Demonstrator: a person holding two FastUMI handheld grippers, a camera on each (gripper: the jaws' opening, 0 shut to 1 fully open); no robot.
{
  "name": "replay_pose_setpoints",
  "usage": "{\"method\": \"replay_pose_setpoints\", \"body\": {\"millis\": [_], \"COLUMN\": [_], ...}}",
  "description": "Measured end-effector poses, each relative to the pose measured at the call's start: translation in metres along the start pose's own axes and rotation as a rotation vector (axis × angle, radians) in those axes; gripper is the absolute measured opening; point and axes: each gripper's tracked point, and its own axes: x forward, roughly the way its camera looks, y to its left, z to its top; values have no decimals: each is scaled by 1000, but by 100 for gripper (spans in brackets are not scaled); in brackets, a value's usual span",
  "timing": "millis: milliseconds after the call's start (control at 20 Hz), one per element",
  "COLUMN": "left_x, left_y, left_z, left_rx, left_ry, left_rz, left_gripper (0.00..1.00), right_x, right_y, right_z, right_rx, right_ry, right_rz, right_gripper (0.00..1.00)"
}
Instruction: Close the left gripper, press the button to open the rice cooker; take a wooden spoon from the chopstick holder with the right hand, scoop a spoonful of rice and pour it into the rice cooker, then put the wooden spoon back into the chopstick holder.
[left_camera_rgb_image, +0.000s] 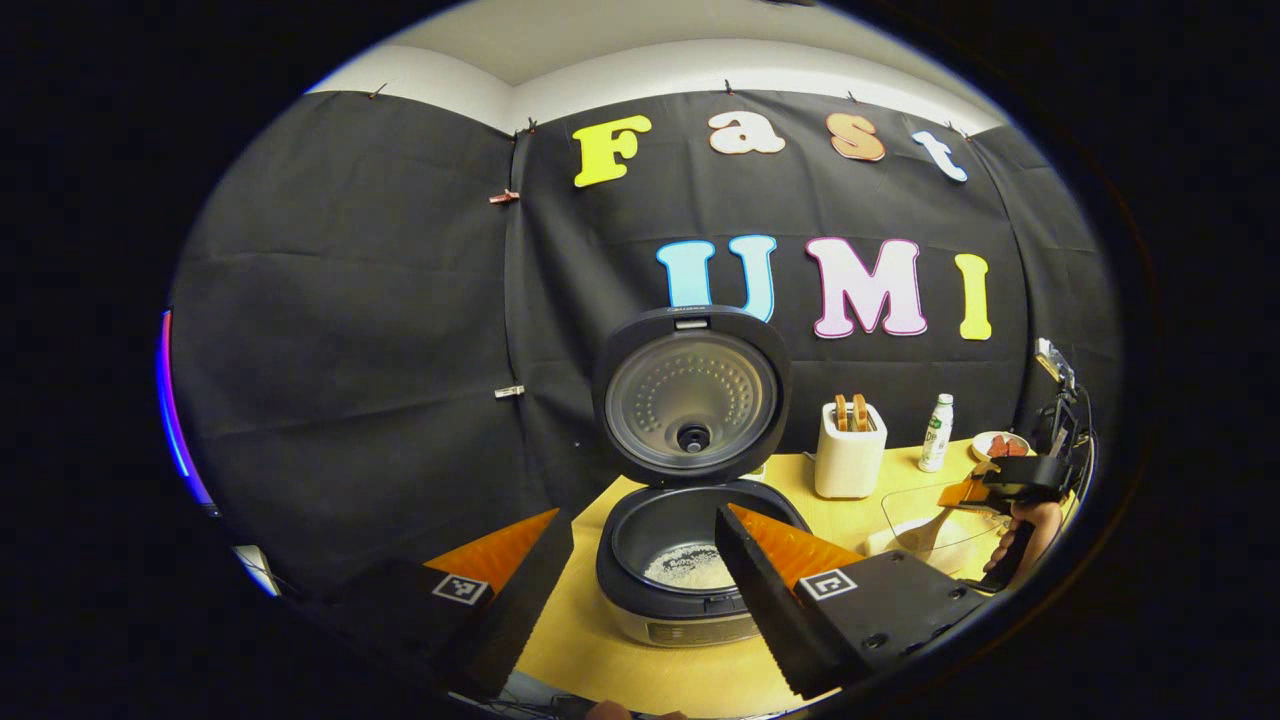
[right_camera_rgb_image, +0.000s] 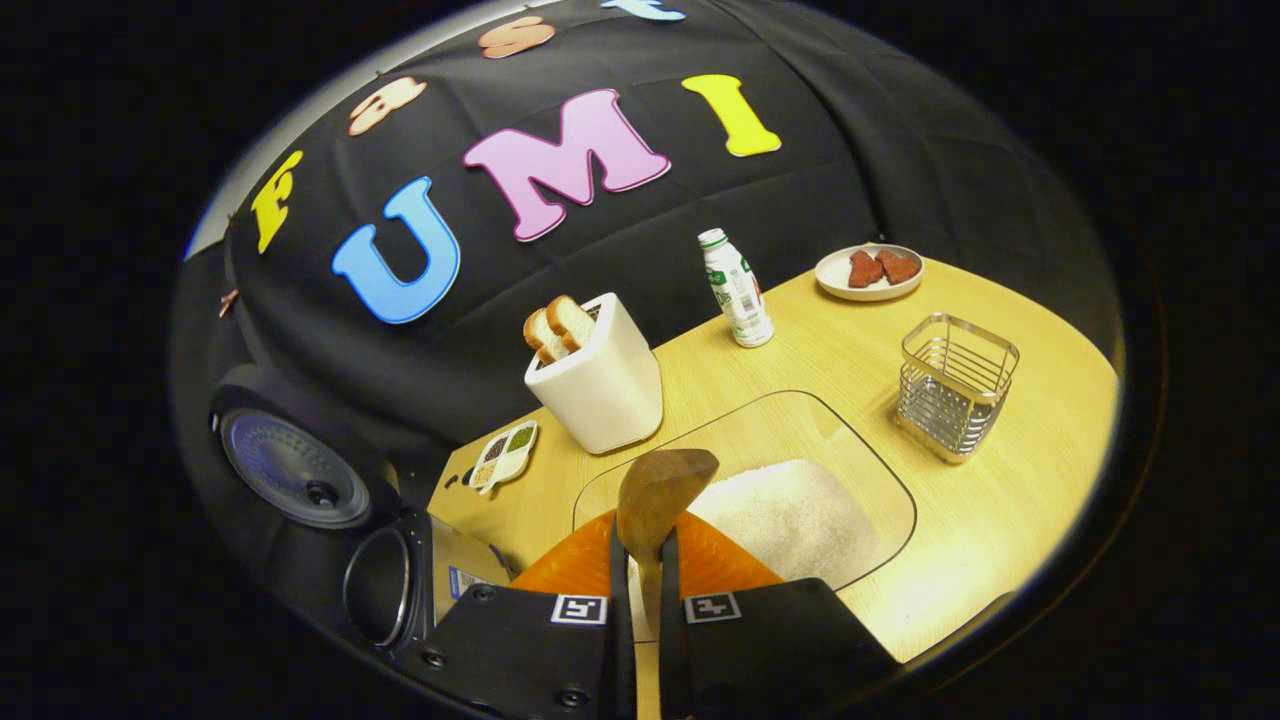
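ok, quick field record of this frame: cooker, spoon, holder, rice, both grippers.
rice cooker: lid up, some rice in the pot
wooden spoon: clamped between the right gripper fingers, bowl over the glass rice dish
chopstick holder: wire basket, empty, upright on the table
left gripper: open, fingers framing the cooker, holding nothing

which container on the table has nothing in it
The wire chopstick holder is empty. The glass dish holds rice, the toaster bread, the plate reddish pieces.
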Motion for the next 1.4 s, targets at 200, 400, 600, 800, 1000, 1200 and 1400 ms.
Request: {"method": "replay_pose_setpoints", "body": {"millis": [200,400,600,800,1000,1200,1400], "left_x": [-4,-9,-12,-14,-14,-13,-13], "left_y": [1,0,-1,1,3,12,25], "left_z": [1,4,8,14,14,14,11], "left_rx": [16,22,47,55,43,32,24], "left_ry": [-1,-1,-7,-16,-13,-16,-17], "left_rz": [3,2,0,5,14,31,55], "left_gripper": [97,97,97,97,97,97,97], "right_x": [-5,-10,-12,-17,-22,-38,-55], "right_y": [2,-3,-19,-29,-21,21,89], "right_z": [17,35,52,66,71,77,70], "right_rx": [71,180,294,348,389,371,387], "right_ry": [-42,-79,-115,-138,-131,-119,-66], "right_rz": [13,17,8,14,46,128,250], "right_gripper": [13,13,13,13,13,13,13]}}
